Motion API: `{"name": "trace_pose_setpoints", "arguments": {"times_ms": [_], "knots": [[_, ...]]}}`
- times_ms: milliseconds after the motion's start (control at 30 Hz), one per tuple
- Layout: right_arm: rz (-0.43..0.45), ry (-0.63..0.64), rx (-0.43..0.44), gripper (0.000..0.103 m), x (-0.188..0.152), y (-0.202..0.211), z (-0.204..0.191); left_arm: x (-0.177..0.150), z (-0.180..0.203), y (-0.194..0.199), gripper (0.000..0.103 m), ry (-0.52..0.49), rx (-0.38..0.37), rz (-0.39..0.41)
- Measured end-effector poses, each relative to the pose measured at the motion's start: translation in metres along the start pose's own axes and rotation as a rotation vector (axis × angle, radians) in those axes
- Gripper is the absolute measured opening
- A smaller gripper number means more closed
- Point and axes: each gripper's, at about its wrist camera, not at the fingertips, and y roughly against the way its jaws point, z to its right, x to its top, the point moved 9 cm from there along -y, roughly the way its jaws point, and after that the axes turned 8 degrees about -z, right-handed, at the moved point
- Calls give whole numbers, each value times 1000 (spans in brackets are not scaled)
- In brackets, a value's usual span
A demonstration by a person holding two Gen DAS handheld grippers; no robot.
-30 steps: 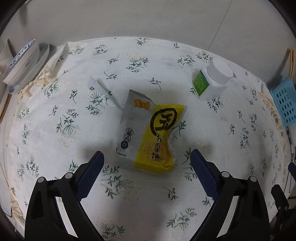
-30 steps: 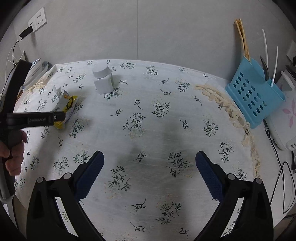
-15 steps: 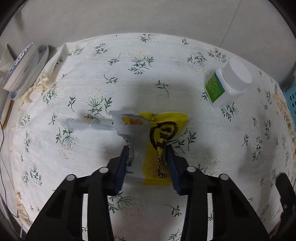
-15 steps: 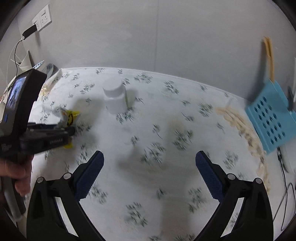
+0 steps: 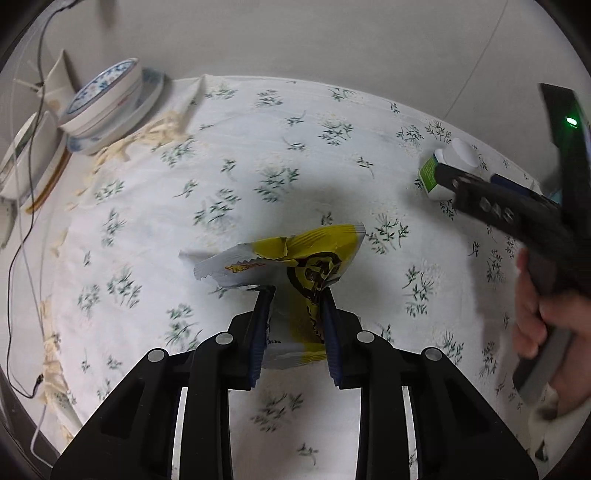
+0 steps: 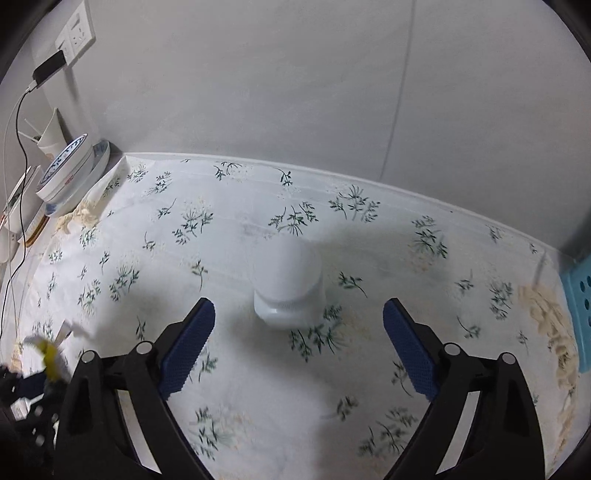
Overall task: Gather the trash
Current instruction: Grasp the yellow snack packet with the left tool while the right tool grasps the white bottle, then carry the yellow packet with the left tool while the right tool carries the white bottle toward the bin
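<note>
The tabletop (image 6: 258, 206) is covered with a white cloth printed with small green sprigs, and it stands against a plain grey wall (image 6: 295, 74). In the right wrist view a wall socket (image 6: 75, 33) with a black plug sits at 10 o'clock, and a stack of blue-patterned bowls and plates (image 6: 70, 173) rests at the tabletop's edge at 9 o'clock. A light blue perforated basket (image 6: 580, 310) shows at 3 o'clock. Pale frayed fringe lies along the cloth's borders.

The left claw (image 5: 295, 295) has just been closing and is clenched on the yellow and white snack wrapper (image 5: 295, 254), which is crumpled between its pads, at the centre of the left wrist view. The right claw (image 6: 299, 317) stands released and wide, though its jaws have just narrowed a little; the white plastic bottle (image 6: 288, 288) stands upright on the cloth between and just beyond its tips, untouched. A hand (image 5: 543, 314) holds this claw's handle at 3 o'clock in the left view.
</note>
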Motion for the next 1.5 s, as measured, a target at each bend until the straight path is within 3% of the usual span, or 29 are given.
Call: {"name": "trace_pose_setpoints", "arguments": {"times_ms": [100, 133, 167, 200, 367, 1167, 1500], "knots": [[-6, 1, -5, 76, 7, -10, -4, -11, -10, 8, 26, 18, -2, 12], [-17, 6, -14, 66, 8, -14, -6, -14, -11, 10, 26, 20, -6, 15], [-23, 8, -8, 43, 8, -17, -7, -16, -13, 10, 26, 23, -3, 16], [-36, 10, 1, 40, 7, -20, -8, -19, -16, 11, 26, 29, 0, 14], [7, 6, 1, 40, 1, -1, -10, -31, -20, 16, 26, 41, -12, 23], [79, -28, 82, 40, -119, 162, -25, -93, -2, 71, 26, -12, -81, 106], [106, -32, 17, 40, -166, 207, -42, -122, 1, 104, 26, -99, -120, 137]]}}
